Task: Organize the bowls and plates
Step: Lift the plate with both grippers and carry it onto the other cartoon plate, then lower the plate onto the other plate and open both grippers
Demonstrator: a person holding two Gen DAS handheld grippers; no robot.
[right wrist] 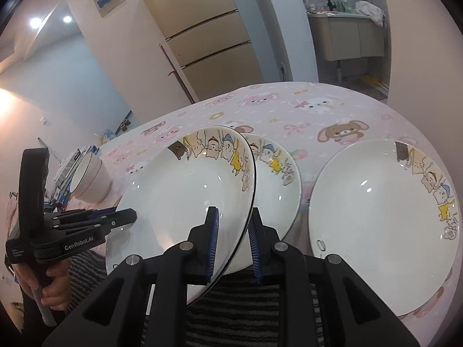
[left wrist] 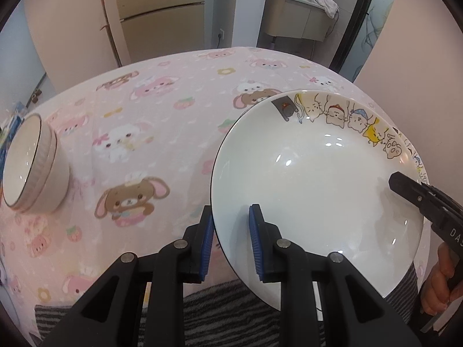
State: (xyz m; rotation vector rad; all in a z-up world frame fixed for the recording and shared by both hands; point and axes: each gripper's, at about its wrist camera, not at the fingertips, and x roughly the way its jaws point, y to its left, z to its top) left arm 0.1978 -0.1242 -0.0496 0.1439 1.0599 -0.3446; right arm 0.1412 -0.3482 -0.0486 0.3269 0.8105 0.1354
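My L gripper (left wrist: 231, 241) & R gripper (right wrist: 233, 244) both straddle opposite rims of the raised plate (right wrist: 185, 199), pads either side of its edge; can't tell if they're pinching it. It's tilted above the pink tablecloth (left wrist: 150, 115). Second plate (right wrist: 277, 179) lies just behind, third plate (right wrist: 373, 222) to the right. Stacked bowls (left wrist: 31, 167) sit far left.

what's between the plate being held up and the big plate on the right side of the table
In the right wrist view, a second cartoon plate lies flat on the tablecloth between the held plate and the right-hand plate, partly hidden behind the held one.
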